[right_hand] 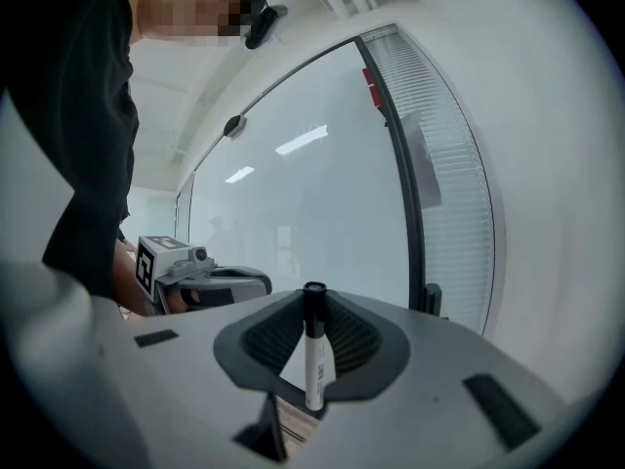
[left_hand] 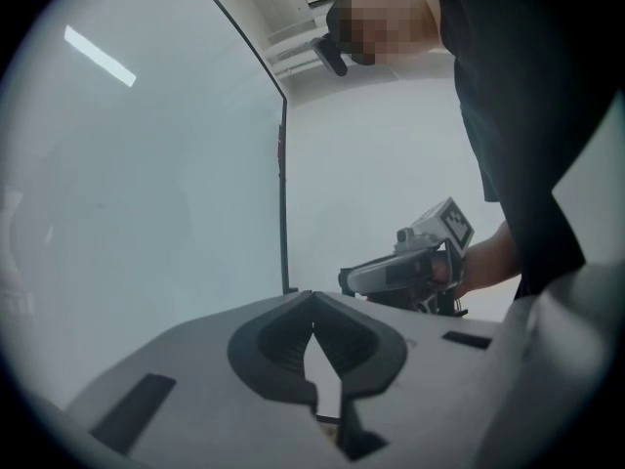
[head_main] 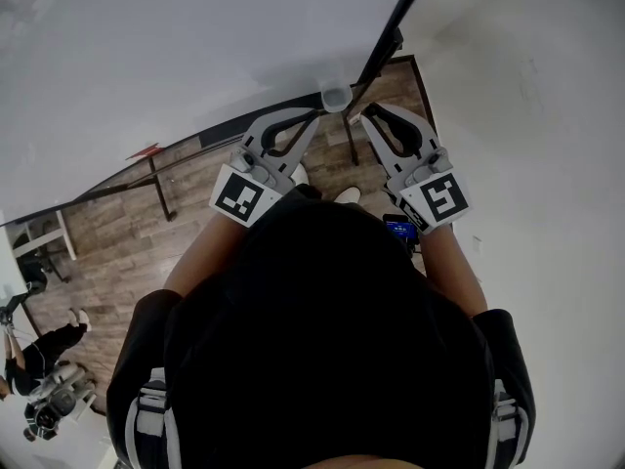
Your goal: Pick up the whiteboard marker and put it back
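The glossy white board fills the upper left of what I see from above, and its pane takes up most of the right gripper view, with ceiling lights mirrored in it. A plain white wall runs down the right side. A black frame post stands where the two meet. Below the board's lower edge lies a wood-plank floor. My own black shirt covers the bottom of the head view, and both forearms reach forward out of it.

I hold both tongs out in front of me at about the same height, side by side and a little apart, tips toward the board's corner. My left gripper has its jaws pressed together. In its own view the tips meet and nothing sits between the pads. My right gripper is pinching the whiteboard marker. The marker stands upright between the pads, black cap on top and white barrel below, and its lower end pokes out beneath the jaws. Each tong shows in the other's view, the right one off to the side of the left, the left one likewise.

A small translucent cup sits by the foot of the frame post, between and just beyond the two sets of tips. I cannot tell whether either touches it.
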A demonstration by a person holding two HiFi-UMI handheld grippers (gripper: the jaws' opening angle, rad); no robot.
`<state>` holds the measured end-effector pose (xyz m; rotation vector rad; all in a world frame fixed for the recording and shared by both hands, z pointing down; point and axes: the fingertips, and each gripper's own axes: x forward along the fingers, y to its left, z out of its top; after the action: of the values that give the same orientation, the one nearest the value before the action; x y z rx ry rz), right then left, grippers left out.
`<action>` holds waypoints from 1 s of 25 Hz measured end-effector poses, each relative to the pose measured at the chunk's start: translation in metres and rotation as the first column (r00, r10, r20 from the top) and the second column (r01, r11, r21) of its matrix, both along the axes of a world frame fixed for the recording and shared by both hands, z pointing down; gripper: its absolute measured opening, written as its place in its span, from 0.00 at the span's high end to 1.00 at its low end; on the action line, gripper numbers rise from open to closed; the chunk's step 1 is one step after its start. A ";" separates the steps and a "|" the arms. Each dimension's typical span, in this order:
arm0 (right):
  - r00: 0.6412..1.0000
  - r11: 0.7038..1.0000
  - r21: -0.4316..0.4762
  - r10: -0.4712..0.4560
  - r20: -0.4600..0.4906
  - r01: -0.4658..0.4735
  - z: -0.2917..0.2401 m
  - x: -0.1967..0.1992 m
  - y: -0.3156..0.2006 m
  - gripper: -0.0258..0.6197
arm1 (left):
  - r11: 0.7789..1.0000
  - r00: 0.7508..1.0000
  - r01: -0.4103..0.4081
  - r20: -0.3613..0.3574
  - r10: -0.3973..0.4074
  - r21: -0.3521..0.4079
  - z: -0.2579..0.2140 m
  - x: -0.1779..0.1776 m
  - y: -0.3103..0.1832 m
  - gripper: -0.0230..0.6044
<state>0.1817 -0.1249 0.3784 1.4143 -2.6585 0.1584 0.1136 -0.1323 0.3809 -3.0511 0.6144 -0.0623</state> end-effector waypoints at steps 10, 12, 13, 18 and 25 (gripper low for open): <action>1.000 1.000 0.015 0.002 -0.023 -0.001 0.002 -0.002 -0.030 0.86 | 0.998 0.998 0.057 -0.035 -0.057 -0.001 -0.005 -0.005 -0.026 0.96; 1.000 1.000 0.017 0.004 -0.022 -0.003 0.004 -0.002 -0.038 0.86 | 0.998 0.997 0.063 -0.034 -0.062 0.004 -0.004 -0.003 -0.030 0.96; 1.000 1.000 0.017 0.006 -0.022 -0.005 0.006 -0.002 -0.042 0.86 | 0.998 0.997 0.067 -0.034 -0.067 0.006 -0.003 -0.003 -0.032 0.96; 0.999 1.000 -0.013 0.025 -0.027 -0.025 0.038 -0.006 -0.070 0.86 | 0.997 0.996 0.073 -0.042 -0.072 0.031 0.008 -0.003 -0.044 0.96; 0.998 0.991 -0.126 0.049 -0.030 -0.053 0.104 -0.010 -0.093 0.86 | 0.998 0.996 0.066 -0.053 -0.065 0.014 0.026 -0.001 -0.053 0.96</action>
<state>0.1716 -0.2180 0.4821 1.4345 -2.5421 0.3055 0.1129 -0.1853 0.4073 -3.0257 0.7150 0.0210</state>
